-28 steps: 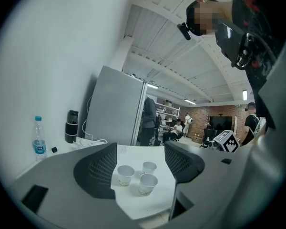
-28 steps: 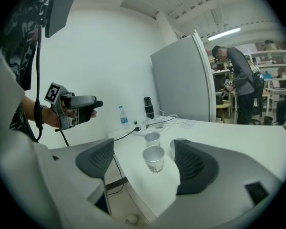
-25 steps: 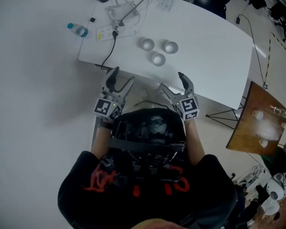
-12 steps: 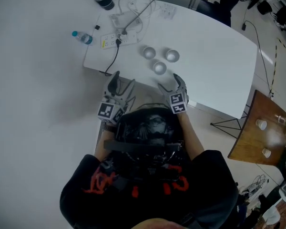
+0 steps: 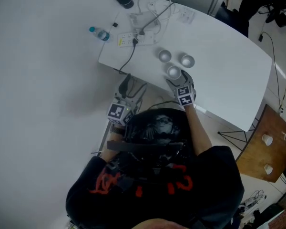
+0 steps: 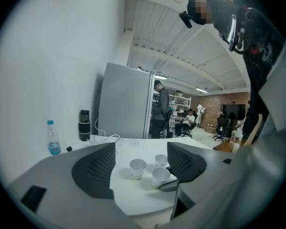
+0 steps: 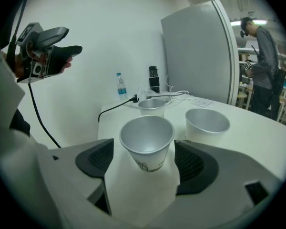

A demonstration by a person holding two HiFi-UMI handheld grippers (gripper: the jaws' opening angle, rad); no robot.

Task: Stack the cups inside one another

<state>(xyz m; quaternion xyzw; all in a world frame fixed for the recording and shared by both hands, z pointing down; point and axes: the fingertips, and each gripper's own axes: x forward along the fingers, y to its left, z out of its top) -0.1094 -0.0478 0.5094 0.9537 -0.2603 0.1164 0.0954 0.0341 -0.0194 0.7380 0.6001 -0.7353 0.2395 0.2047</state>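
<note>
My right tool (image 7: 144, 152), jaws apart, straddles the nearest cup (image 7: 148, 137), silver-lined and untouched, just inside the table (image 7: 257, 142) edge. Two more cups (image 7: 207, 123) stand beyond. My left tool (image 6: 141, 162), opening and empty, hangs off-table.

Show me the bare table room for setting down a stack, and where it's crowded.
Free: the wide bare table right of the cups, out to its right end. Crowded: the far left corner, under the power strip and cables, and the near edge, where the right claw straddles the nearest cup.
</note>
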